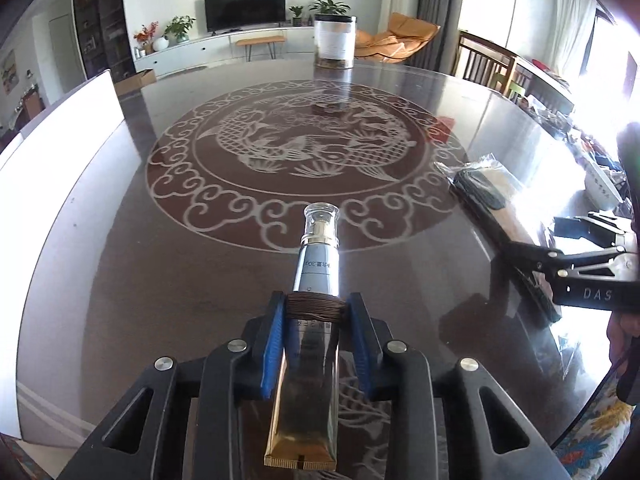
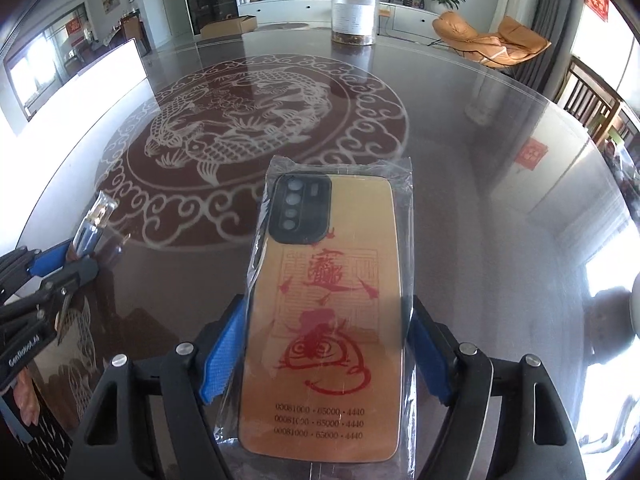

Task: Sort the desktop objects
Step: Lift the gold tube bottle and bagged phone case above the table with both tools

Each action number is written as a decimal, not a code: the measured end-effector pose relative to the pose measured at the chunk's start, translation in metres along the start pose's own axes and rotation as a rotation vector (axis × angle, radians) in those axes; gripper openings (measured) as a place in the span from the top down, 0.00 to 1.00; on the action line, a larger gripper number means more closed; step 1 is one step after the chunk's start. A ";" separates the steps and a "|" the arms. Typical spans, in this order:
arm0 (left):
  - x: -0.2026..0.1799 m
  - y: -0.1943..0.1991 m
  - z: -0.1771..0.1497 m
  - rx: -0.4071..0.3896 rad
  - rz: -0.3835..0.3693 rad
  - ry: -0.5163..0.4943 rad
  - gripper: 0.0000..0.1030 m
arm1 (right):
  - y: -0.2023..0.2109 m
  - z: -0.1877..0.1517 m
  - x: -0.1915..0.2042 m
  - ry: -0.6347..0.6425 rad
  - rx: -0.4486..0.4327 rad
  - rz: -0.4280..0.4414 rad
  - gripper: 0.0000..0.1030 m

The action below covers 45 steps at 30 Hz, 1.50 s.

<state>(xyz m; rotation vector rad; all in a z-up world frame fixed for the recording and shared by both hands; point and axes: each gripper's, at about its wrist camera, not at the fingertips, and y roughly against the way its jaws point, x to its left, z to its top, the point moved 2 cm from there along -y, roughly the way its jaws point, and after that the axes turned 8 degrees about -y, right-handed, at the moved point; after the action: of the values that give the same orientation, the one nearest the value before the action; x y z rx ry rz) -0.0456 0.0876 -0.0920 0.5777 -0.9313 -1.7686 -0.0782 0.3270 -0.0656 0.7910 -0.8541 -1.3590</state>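
The left gripper is clamped on a cosmetic tube, its blue pads pressing a band of brown cord wound around the tube's middle; the tube's gold crimped end points back toward the camera and its clear cap points out over the glass table. The right gripper has its blue pads against both long edges of a phone case, gold with a red print and a black camera block, sealed in a clear plastic sleeve, so its jaws are closed on the case. No frame shows clearly whether either item is lifted off the glass. Farther out, the tabletop carries a round fish motif. At the table's far edge stands a clear canister with a white label and dark contents at the bottom. Beyond it are a television and an orange lounge chair.
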 end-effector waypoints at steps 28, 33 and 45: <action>-0.045 0.029 -0.018 0.046 -0.242 -0.011 0.72 | 0.055 -0.041 -0.032 0.016 0.109 0.018 0.27; -0.033 0.041 -0.019 0.029 -0.229 0.015 0.72 | 0.070 -0.042 -0.030 -0.002 0.086 0.042 0.27; 0.011 0.091 0.006 -0.079 -0.129 0.086 0.72 | 0.094 -0.007 0.008 0.076 0.008 0.104 0.27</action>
<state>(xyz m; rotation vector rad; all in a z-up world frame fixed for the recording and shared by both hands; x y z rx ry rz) -0.0035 0.0618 -0.0144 0.6708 -0.7761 -1.8713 -0.0260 0.3249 0.0134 0.7888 -0.8306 -1.2271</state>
